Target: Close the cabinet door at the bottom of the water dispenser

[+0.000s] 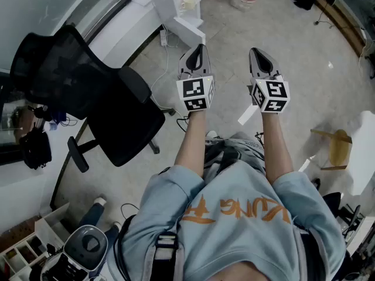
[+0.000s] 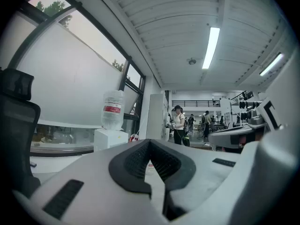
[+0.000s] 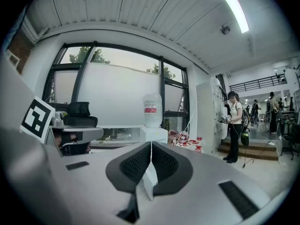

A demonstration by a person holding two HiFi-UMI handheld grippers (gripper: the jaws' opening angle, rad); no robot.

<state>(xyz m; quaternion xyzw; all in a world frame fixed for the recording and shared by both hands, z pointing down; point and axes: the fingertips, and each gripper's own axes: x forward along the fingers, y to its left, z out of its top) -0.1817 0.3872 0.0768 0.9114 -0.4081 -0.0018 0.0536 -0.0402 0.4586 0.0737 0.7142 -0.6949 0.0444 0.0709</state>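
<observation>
The left gripper [image 1: 198, 50] and right gripper [image 1: 258, 54] are held side by side above the floor [image 1: 234, 69], fingers pressed together on nothing. The dispenser [image 3: 153, 134] is seen ahead, well apart; its door [image 1: 188, 27] seems ajar

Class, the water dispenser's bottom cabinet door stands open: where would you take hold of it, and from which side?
Probably its free vertical edge: the cabinet door juts out from the water dispenser nearly edge-on towards us, a thin panel. Come from the front, one jaw on each face.
</observation>
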